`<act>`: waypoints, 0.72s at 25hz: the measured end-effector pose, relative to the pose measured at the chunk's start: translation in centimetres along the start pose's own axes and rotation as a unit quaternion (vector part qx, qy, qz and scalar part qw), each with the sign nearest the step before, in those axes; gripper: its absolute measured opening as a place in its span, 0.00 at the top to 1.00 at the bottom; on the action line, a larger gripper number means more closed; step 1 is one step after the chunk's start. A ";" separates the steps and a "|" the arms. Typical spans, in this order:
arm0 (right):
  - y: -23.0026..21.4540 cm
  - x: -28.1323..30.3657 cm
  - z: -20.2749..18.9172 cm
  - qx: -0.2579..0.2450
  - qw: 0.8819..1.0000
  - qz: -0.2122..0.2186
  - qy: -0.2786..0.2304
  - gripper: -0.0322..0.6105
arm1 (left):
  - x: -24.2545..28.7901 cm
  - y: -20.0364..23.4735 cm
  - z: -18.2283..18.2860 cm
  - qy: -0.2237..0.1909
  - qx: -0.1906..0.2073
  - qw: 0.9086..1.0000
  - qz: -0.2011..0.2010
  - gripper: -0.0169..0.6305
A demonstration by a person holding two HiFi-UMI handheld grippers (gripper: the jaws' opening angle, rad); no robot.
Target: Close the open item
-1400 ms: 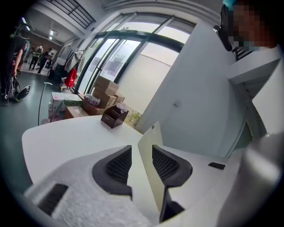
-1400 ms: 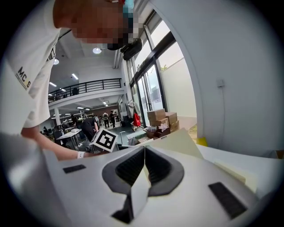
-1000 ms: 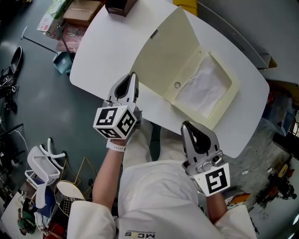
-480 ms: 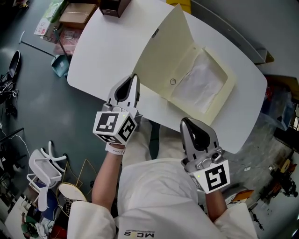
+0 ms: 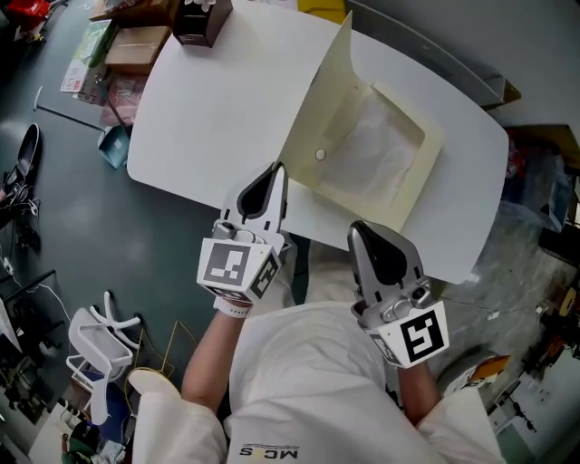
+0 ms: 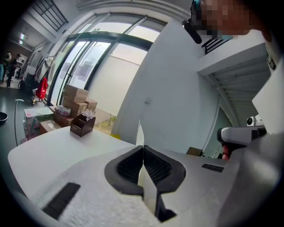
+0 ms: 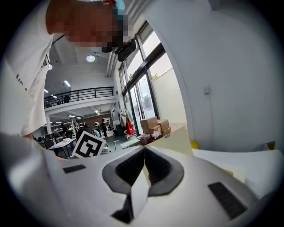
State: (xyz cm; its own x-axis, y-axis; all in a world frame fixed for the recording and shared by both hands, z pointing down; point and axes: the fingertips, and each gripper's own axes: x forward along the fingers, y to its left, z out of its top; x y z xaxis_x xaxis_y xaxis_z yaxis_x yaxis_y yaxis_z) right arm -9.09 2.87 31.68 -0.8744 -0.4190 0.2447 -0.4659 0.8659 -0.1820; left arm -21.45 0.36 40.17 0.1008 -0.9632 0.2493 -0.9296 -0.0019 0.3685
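Box lid (image 5: 331, 100) upright in left gripper (image 5: 278, 169)

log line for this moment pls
left hand-held gripper: shut on cream cardboard box lid | lid: near upright | right hand-held gripper: shut, empty

White table (image 5: 199, 118) in front of you. 1 small brown box (image 5: 201, 20) stands at its far left corner. On the floor to your left: cardboard boxes (image 5: 136, 47), a blue dustpan (image 5: 115, 145), a black shoe (image 5: 27, 140), a white wire rack (image 5: 91, 344).
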 end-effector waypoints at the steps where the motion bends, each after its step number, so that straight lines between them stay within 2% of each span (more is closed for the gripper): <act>1: -0.1 -0.4 0.1 0.000 1.000 -0.005 -0.003 0.93 | -0.1 -0.6 0.0 0.002 0.003 1.000 -0.005 0.93; 6: -1.3 -2.1 0.5 0.005 0.999 -0.033 -0.016 0.93 | 0.0 -2.9 0.0 0.013 0.020 0.999 -0.026 0.93; 10: -2.6 -3.5 0.9 0.010 0.998 -0.060 -0.028 0.93 | 0.5 -4.9 -0.2 0.026 0.049 0.997 -0.046 0.93; 18: -5.0 -6.7 1.1 0.023 0.992 -0.116 -0.044 0.93 | 1.7 -10.2 -2.0 0.063 0.100 0.987 -0.107 0.93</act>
State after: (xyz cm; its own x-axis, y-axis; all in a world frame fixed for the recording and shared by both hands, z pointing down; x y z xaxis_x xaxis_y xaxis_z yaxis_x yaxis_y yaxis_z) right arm -1.07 1.05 29.92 -0.7503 -0.6295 0.2022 -0.6600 0.7308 -0.1739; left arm -11.10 -0.70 38.63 0.3343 -0.8939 0.2986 -0.9323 -0.2673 0.2436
